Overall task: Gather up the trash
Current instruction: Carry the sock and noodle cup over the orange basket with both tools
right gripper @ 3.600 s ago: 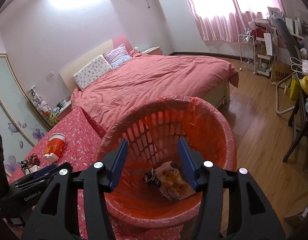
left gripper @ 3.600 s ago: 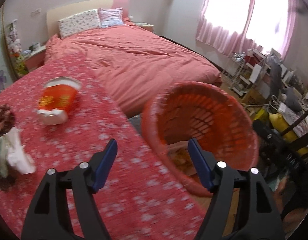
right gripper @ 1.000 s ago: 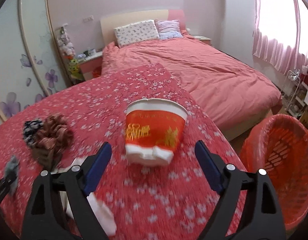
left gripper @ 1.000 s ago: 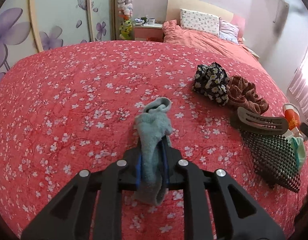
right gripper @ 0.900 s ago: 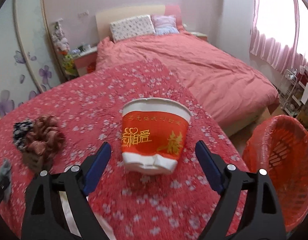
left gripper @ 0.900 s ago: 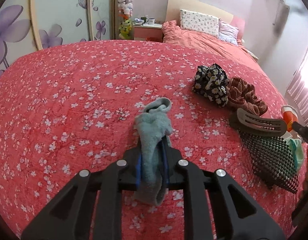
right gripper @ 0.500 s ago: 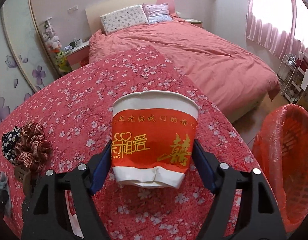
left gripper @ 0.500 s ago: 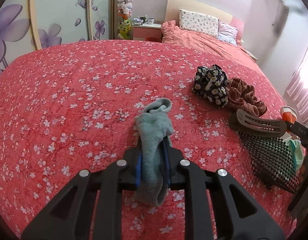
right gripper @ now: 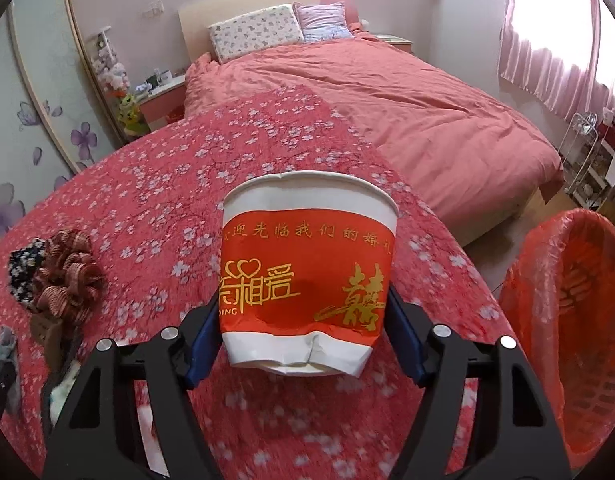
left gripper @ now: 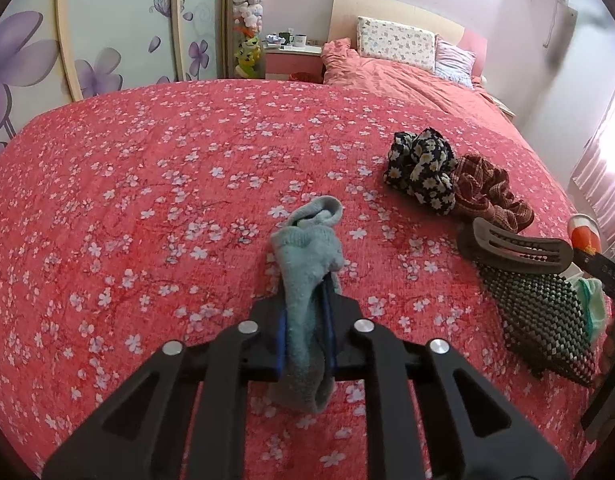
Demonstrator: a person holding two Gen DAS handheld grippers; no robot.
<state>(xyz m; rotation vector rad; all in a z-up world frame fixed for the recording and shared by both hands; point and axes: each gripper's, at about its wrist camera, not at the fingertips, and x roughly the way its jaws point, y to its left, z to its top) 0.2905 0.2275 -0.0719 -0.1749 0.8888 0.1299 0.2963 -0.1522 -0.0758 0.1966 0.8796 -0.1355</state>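
paper cup, red-banded, light and easily crushed, sits at frame centre between the closing jaws of the right gripper, pads at its lower wall near the stiffer base, while the left gripper stays clenched on a soft grey sock.

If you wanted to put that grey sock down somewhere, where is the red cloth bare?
Wide bare cloth lies left of and beyond the grey sock, toward the flowered wardrobe doors. The right side is crowded: scrunchies, hair clip, dark mesh piece.
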